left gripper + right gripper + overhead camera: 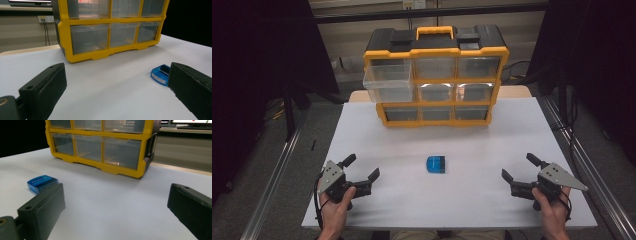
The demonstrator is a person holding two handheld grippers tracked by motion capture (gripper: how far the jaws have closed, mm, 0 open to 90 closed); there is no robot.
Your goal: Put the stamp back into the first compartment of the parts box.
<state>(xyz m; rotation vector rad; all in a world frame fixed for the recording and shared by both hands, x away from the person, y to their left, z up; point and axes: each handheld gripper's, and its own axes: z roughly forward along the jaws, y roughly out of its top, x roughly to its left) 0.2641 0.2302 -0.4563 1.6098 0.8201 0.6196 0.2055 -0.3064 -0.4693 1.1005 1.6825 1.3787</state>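
I see a glossy translucent blue plastic box [436,164] on the matt white table [472,200], a smooth yellow-and-black plastic organiser [435,75] with clear plastic drawers [388,80], and matt black, slightly rough jaw pads.

Blue box [435,164] on white table [472,195]; yellow-and-black organiser [435,75] with clear drawers.

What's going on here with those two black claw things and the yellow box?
A person sits at a white table holding a left gripper and a right gripper, one in each hand. Both have their jaws open and hold nothing. Between them lies a small blue case, untouched. At the far side stands a yellow drawer organizer with clear drawers; its top left drawer is pulled out. My guess is the case goes into it.
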